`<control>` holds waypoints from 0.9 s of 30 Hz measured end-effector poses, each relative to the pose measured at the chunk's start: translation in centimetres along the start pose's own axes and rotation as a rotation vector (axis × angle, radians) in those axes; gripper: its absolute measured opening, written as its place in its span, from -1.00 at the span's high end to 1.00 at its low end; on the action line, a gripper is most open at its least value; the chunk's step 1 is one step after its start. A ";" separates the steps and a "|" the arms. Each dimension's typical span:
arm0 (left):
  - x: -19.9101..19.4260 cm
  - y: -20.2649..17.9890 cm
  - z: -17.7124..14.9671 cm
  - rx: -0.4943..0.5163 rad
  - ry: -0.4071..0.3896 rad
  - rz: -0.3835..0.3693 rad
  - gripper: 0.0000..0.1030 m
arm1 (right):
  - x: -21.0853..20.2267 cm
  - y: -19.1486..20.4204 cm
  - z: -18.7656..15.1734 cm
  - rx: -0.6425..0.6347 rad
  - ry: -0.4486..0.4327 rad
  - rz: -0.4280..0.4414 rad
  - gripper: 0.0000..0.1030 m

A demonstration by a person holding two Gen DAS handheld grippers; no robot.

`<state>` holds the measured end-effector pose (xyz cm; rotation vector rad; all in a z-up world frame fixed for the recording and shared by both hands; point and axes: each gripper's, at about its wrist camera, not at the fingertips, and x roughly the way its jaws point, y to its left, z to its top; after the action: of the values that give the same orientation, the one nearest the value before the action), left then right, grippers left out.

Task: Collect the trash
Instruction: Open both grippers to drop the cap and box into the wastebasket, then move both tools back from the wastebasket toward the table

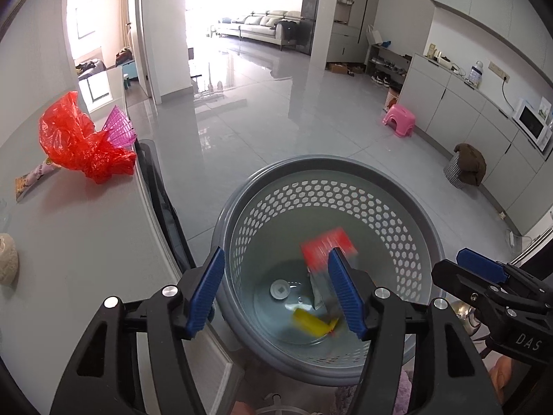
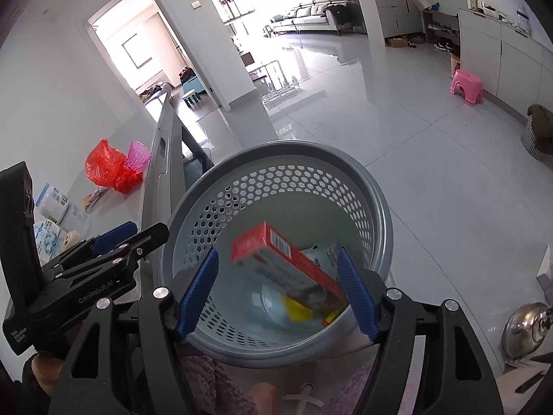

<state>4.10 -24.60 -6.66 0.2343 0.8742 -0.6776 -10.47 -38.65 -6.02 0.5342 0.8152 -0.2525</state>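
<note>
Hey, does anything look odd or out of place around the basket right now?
Only the red box: blurred and tilted inside the grey basket, apparently mid-drop between the open right gripper pads. A red plastic bag lies crumpled on the table.

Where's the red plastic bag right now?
The red plastic bag lies on the grey counter at the left of both wrist views, touching the pink cup, well left of the waste basket.

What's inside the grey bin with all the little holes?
Inside the bin a red box is tumbling in, blurred. Under it lie a yellow wrapper and a small white round thing. Whatever the box covers can't be seen.
</note>
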 end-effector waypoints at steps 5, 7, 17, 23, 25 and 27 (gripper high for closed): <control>-0.4 0.4 0.1 -0.002 -0.003 0.011 -0.20 | -0.1 0.2 -0.1 -0.006 -0.009 -0.003 -0.36; -0.8 0.0 0.2 -0.003 -0.006 0.016 -0.21 | -0.2 0.4 -0.1 -0.008 -0.013 -0.006 -0.36; -2.0 0.1 0.3 -0.013 -0.029 0.047 -0.28 | -1.1 0.8 -0.2 -0.028 -0.060 -0.052 -0.45; -2.7 1.0 -0.1 -0.031 -0.042 0.065 -0.31 | -1.5 1.7 -0.4 -0.052 -0.089 -0.083 -0.46; -2.9 1.2 -0.2 -0.037 -0.047 0.072 -0.31 | -1.6 2.1 -0.4 -0.058 -0.097 -0.085 -0.47; -3.3 1.6 -0.3 -0.042 -0.052 0.079 -0.33 | -1.9 2.3 -0.4 -0.063 -0.104 -0.084 -0.49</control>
<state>3.43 -21.81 -4.44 0.2113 0.8242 -0.5884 -11.03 -36.49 -4.05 0.4252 0.7426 -0.3282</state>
